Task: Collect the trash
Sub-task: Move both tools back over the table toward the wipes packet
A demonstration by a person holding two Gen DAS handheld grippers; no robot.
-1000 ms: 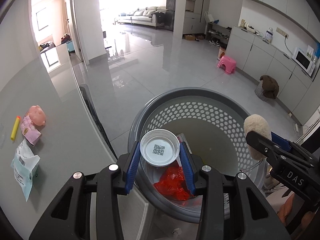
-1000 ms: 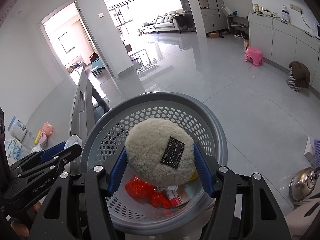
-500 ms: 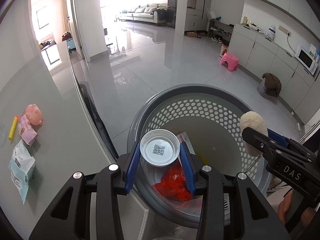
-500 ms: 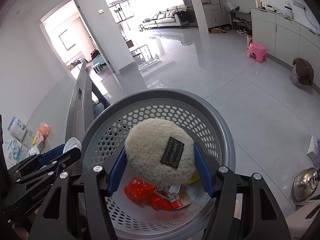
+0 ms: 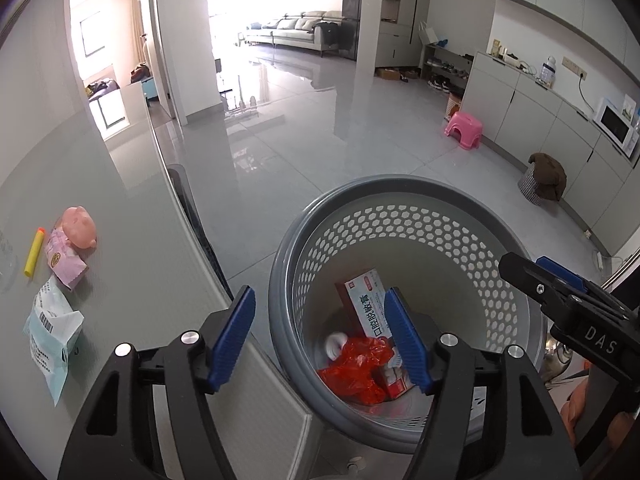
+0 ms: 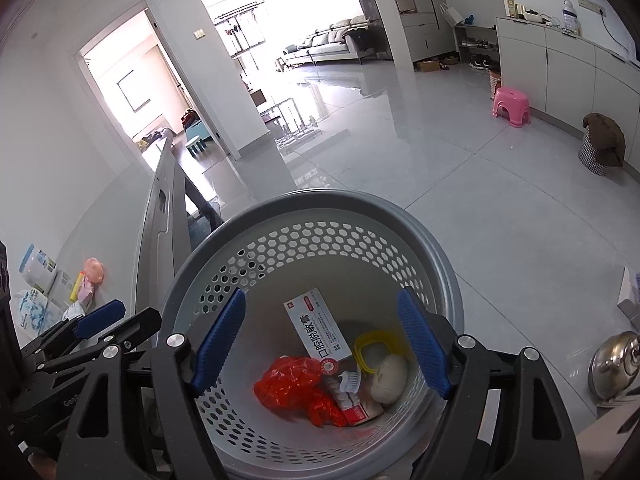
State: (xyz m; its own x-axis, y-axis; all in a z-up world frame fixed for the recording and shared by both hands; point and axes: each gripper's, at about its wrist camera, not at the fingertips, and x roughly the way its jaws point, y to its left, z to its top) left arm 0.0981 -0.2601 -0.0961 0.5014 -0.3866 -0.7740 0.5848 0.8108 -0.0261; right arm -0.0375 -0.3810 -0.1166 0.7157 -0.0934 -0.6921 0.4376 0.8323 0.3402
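A grey perforated basket stands below both grippers, beside the table edge. My left gripper hangs over its left rim; its jaws are opening with nothing between them. My right gripper is above the basket's middle, its jaws opening and empty too. On the basket floor lie a red plastic bag, a red-and-white box, a yellow-rimmed ring and the beige fluffy puff. A blurred white thing shows beside the bag.
On the grey table at the left lie a pink pig toy, a yellow foam dart, a pink packet and a white-teal packet. A dark chair back stands by the table. A steel kettle sits at the right.
Both grippers have spread apart. The white round lid has left the left gripper and the beige puff has left the right one; the puff now lies in the basket.
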